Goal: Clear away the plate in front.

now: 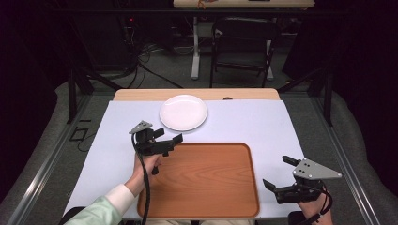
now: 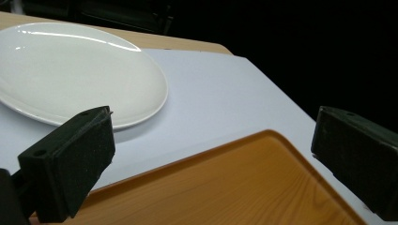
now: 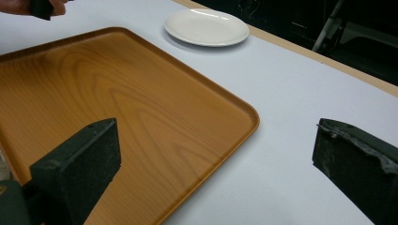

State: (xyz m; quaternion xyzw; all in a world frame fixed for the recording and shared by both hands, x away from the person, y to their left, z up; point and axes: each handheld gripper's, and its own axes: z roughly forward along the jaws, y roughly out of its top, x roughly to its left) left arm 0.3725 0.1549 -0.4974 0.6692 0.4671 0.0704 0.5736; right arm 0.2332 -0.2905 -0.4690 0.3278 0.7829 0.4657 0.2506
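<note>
A white plate (image 1: 183,112) lies empty at the back middle of the white table cover; it shows too in the left gripper view (image 2: 70,70) and the right gripper view (image 3: 206,27). A wooden tray (image 1: 202,180) lies empty at the front middle (image 2: 234,187) (image 3: 117,103). My left gripper (image 1: 168,135) hovers open over the tray's back left corner, just in front of the plate, holding nothing. My right gripper (image 1: 280,172) stands open to the right of the tray near the front edge, jaws wide apart and empty.
The white cover (image 1: 263,126) spans the table, with a strip of bare wood (image 1: 141,94) along the back. A black chair (image 1: 244,44) and a table leg stand on the floor beyond. Metal rails run along both sides.
</note>
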